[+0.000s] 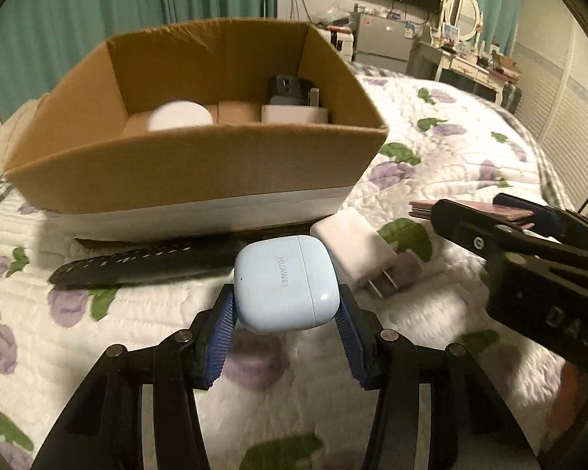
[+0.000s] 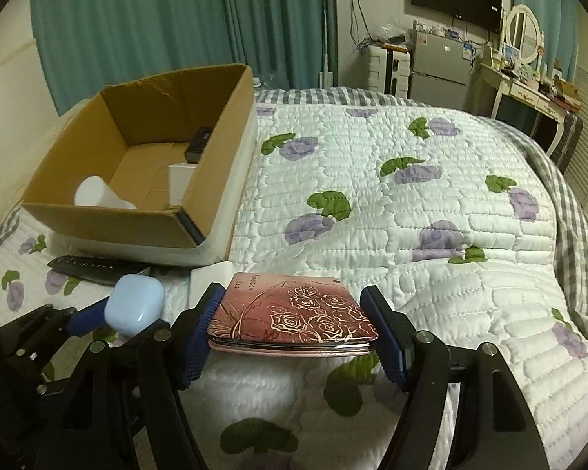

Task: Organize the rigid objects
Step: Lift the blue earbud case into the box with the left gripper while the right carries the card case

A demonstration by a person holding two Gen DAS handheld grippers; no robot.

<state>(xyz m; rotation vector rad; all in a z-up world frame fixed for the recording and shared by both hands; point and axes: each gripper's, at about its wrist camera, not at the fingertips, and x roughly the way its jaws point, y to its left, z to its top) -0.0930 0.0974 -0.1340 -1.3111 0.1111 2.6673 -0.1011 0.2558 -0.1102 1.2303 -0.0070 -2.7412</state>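
Observation:
My left gripper (image 1: 286, 309) is shut on a light blue Huawei earbud case (image 1: 284, 282), held just above the quilt; the case also shows in the right wrist view (image 2: 137, 305). My right gripper (image 2: 294, 327) is shut on a flat pink case with gold roses (image 2: 294, 313), lifted slightly off the bed; its edge shows in the left wrist view (image 1: 470, 209). The open cardboard box (image 1: 184, 164) stands behind, also seen in the right wrist view (image 2: 109, 219). It holds a white round object (image 1: 180, 115), a white block (image 1: 294, 113) and a dark gadget (image 1: 288, 88).
A white plug charger (image 1: 356, 250) and a black perforated strap (image 1: 145, 264) lie on the quilt in front of the box. The floral quilt (image 2: 411, 196) stretches right. A dresser with a mirror (image 2: 525, 62) and a fridge stand beyond the bed.

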